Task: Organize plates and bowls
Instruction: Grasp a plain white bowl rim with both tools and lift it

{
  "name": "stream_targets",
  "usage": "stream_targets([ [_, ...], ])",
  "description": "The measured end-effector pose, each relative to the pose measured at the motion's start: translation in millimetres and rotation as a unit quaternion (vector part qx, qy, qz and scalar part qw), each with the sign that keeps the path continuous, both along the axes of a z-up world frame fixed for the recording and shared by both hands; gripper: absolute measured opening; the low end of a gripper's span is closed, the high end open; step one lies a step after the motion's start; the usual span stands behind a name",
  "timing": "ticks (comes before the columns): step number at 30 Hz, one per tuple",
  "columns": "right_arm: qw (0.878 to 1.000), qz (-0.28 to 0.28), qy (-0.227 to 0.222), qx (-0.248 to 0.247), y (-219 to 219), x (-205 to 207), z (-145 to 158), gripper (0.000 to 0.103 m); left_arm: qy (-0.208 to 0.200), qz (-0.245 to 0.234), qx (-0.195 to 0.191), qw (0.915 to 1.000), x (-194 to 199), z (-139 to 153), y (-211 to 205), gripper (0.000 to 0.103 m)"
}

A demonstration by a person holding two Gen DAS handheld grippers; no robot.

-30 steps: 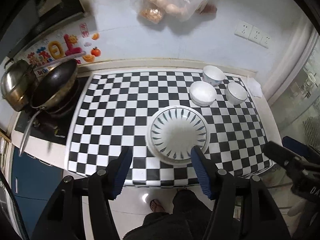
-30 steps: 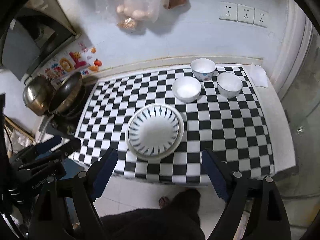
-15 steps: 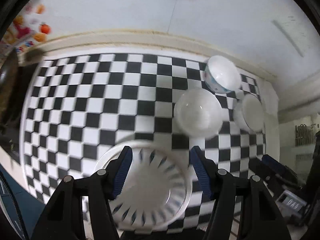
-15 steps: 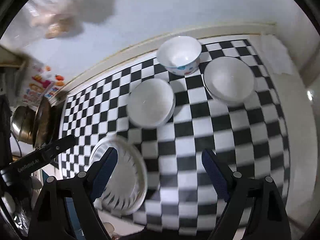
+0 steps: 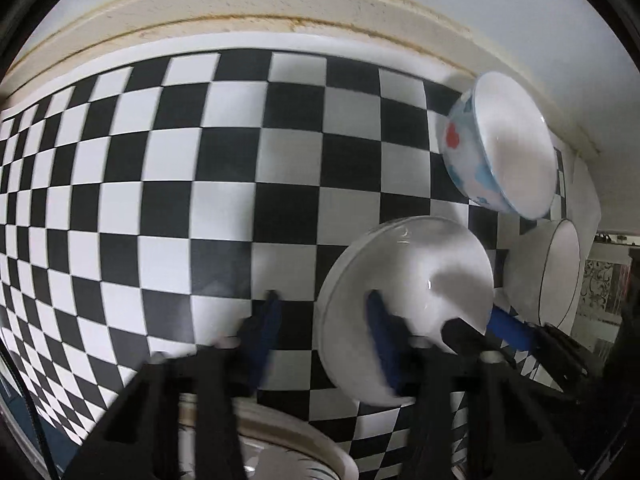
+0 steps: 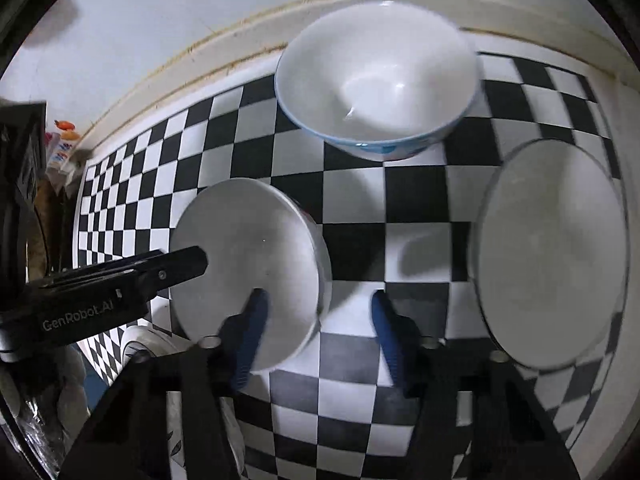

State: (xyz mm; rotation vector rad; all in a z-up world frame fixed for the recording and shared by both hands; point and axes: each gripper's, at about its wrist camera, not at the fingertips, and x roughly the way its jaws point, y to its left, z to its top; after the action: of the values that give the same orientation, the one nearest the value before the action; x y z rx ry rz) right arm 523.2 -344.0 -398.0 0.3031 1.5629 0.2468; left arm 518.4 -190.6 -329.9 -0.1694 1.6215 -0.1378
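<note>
Three bowls stand on the checkered counter (image 5: 160, 184). A plain white bowl (image 5: 408, 280) (image 6: 248, 256) is nearest. My left gripper (image 5: 324, 320) is open, straddling its left rim: one finger inside, one outside. My right gripper (image 6: 316, 320) is open, straddling its right rim the same way. A blue-patterned bowl (image 5: 500, 148) (image 6: 376, 76) stands behind by the wall. A third white bowl (image 5: 556, 276) (image 6: 552, 256) is to the right. The striped plate stack (image 5: 288, 452) lies under my left gripper.
The counter ends at a cream ledge (image 5: 248, 4) against the wall. Fridge-style stickers (image 6: 64, 136) and dark cookware show at the far left in the right wrist view.
Both grippers have moved forward and down from above the plate to the near white bowl. Each now has a finger over its rim. Both stay open.
</note>
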Motion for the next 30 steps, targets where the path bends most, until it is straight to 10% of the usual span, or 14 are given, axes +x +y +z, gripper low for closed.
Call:
stream_targets([
  [6, 1.000, 0.005, 0.019, 0.002, 5.0, 5.7, -16.0, 0.014, 0.005, -0.007, -0.010, 0.9999, -2.1, -4.8, -6.6, 0.021],
  [30, 1.000, -0.009, -0.010, -0.008, -61.6, -93.4, 64.7, 0.013, -0.025, -0.073, -0.051, 0.9957, -98.7, 67.1, -73.2, 0.021],
])
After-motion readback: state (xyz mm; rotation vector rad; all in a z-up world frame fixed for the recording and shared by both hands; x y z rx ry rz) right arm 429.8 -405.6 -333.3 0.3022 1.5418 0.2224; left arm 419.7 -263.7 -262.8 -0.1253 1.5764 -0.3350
